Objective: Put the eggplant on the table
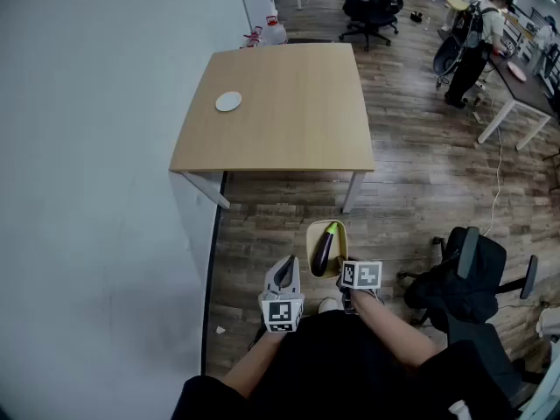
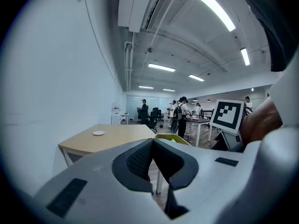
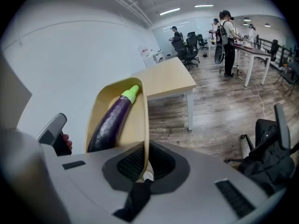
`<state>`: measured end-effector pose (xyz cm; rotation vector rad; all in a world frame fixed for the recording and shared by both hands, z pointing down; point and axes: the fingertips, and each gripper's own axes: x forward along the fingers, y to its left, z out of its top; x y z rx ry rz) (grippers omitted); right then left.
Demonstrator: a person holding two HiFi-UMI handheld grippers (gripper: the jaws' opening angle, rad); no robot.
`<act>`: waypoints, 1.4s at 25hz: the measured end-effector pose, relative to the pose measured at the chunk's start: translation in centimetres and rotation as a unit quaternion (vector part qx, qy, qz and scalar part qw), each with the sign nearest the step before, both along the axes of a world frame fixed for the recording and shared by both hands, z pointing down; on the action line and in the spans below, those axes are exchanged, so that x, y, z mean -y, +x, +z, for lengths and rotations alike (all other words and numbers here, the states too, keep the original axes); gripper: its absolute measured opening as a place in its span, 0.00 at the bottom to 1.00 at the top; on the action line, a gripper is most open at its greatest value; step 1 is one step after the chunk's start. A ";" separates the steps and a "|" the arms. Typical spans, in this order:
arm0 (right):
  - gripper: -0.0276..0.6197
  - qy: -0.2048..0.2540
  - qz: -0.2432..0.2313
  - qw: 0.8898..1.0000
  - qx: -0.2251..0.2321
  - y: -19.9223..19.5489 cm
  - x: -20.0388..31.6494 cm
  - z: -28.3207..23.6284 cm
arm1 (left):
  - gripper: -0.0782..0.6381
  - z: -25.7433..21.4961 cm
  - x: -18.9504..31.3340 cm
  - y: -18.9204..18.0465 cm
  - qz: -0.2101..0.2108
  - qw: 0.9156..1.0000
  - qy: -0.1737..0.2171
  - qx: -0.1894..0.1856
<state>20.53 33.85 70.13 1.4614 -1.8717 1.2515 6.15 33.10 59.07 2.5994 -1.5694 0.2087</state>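
Yellow tray (image 3: 134, 121), glossy eggplant (image 3: 108, 125), right hand-held gripper (image 3: 142, 161) gripping rim, left hand-held gripper (image 2: 153, 147) clenched

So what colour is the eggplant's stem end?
Bright green stem end on a dark purple eggplant; clearest in the right gripper view.

Ahead of you the wooden floor (image 1: 280, 226) lies open as far as the table (image 1: 297, 121). The table top is almost all free. Only a small white disc (image 1: 228, 101) lies near its left edge, so the middle and the right side give room. On your left the white wall (image 1: 87, 191) runs close along the floor and the table. On your right, near you, a black office chair (image 1: 464, 278) narrows the way. The yellow tray (image 3: 133, 125), pinched at its rim by your right gripper (image 3: 144, 164), reaches out ahead of the gripper toward the table.
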 end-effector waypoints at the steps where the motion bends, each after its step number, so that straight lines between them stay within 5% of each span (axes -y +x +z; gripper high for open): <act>1: 0.15 0.000 0.000 1.000 0.001 0.2 0.0 0.0 | 0.13 0.0 0.1 0.0 -0.003 1.000 0.000 -0.002; 9: 0.15 0.057 0.004 0.998 -0.025 2.6 0.4 -0.5 | 0.13 -0.2 -0.4 1.3 -0.006 0.999 -0.013 -0.035; 22: 0.15 0.044 0.018 0.999 -0.009 3.7 2.0 0.7 | 0.13 0.2 2.6 2.2 0.014 0.999 -0.019 -0.038; 35: 0.15 -0.004 0.014 1.000 -0.027 1.5 12.3 2.7 | 0.13 2.4 15.0 0.2 0.025 0.996 -0.055 -0.062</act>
